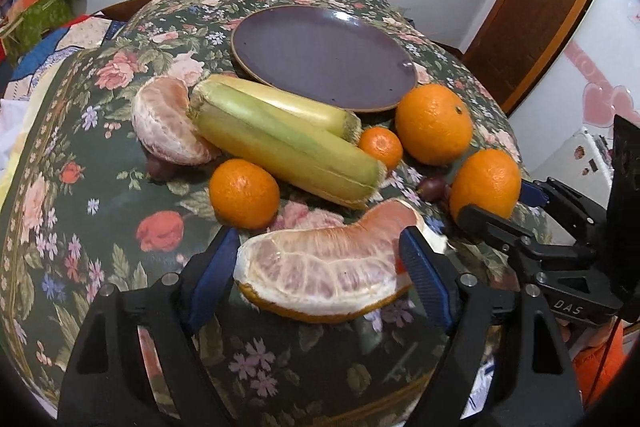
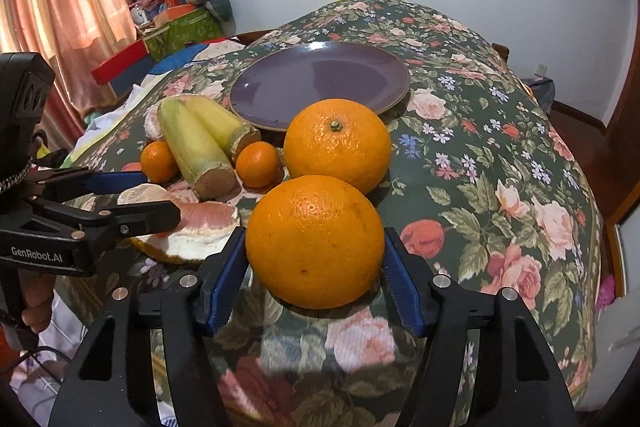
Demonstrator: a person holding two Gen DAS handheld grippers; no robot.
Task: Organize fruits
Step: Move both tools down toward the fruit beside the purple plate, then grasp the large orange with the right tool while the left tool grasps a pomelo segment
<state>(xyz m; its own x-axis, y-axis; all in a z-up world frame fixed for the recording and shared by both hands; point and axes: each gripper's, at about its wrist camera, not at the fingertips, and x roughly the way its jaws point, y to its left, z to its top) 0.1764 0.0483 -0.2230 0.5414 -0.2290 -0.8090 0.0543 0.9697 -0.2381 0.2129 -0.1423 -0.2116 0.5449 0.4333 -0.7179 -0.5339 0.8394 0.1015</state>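
Fruits lie loose on the floral desk (image 1: 80, 187), none yet on the purple plate (image 2: 320, 83).

Nearest my right tool (image 2: 316, 281): a large orange (image 2: 315, 241) sits between the spread fingers, the blue pads at or just beside its flanks. I cannot tell whether they press it. Risk: the round, smooth skin may roll out forward if I close off-centre or lift before the pads seat.

Nearest my left tool (image 1: 322, 267): a pomelo wedge (image 1: 328, 271) lies between open fingers, apart from the left pad and at the right one. Risk: soft flesh may crush or tear under a hard squeeze.

Both tools work close together; crossing paths toward the plate could cause a collision.

Further out: a second large orange (image 2: 337, 145), two small mandarins (image 1: 244, 193) (image 1: 380, 146) and two yellow-green stalks (image 1: 286, 157). A carried fruit swung low could knock these rolling.

Farthest: the plate, whose shallow rim may let round fruit roll off.
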